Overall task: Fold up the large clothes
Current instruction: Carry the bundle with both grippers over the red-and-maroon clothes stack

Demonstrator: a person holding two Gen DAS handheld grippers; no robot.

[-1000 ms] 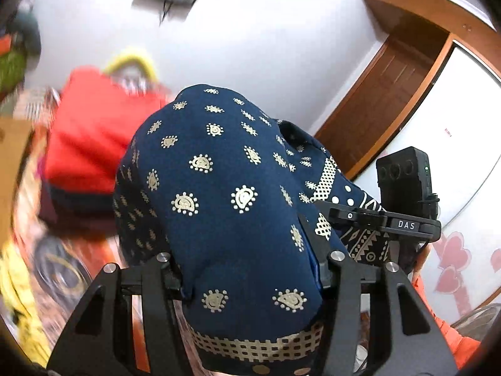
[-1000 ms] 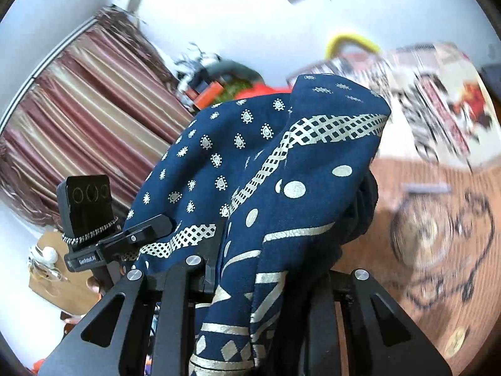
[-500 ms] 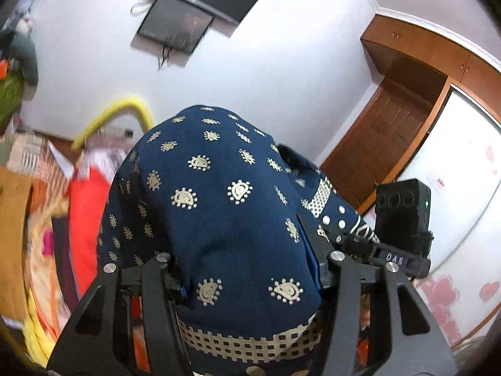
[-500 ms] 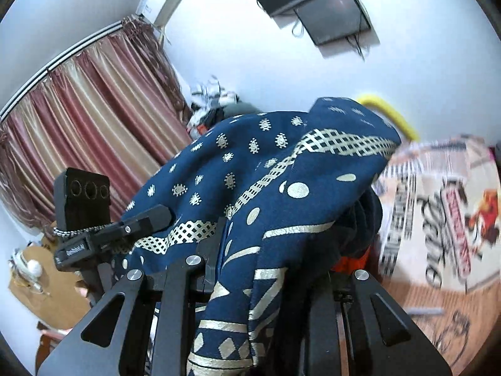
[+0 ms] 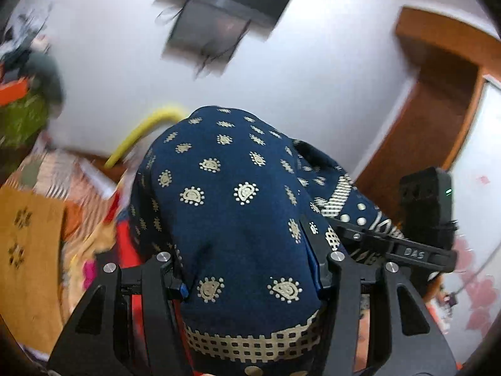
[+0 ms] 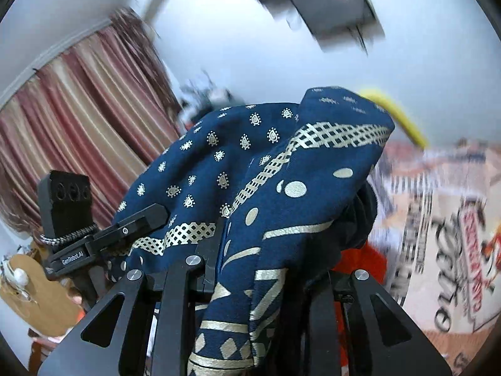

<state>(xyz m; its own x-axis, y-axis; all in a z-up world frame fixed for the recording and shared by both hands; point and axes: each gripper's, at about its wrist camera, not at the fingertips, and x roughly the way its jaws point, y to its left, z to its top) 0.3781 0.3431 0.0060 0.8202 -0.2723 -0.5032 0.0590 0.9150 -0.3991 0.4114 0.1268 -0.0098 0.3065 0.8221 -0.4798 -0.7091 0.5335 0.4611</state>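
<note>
Navy printed cloth (image 5: 238,219) hangs bunched between both grippers, lifted in front of the white wall below the wall-mounted screen (image 5: 219,15). Left gripper (image 5: 247,269) stands about half spread, its fingers (image 5: 316,250) clamped on a thick bundle. Right gripper (image 6: 260,269) is pinched narrow on the gold-banded edge (image 6: 269,282).

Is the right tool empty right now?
No, in the right wrist view the right tool is closed on a bunched fold of the navy gold-printed garment, which drapes over its fingers.
</note>
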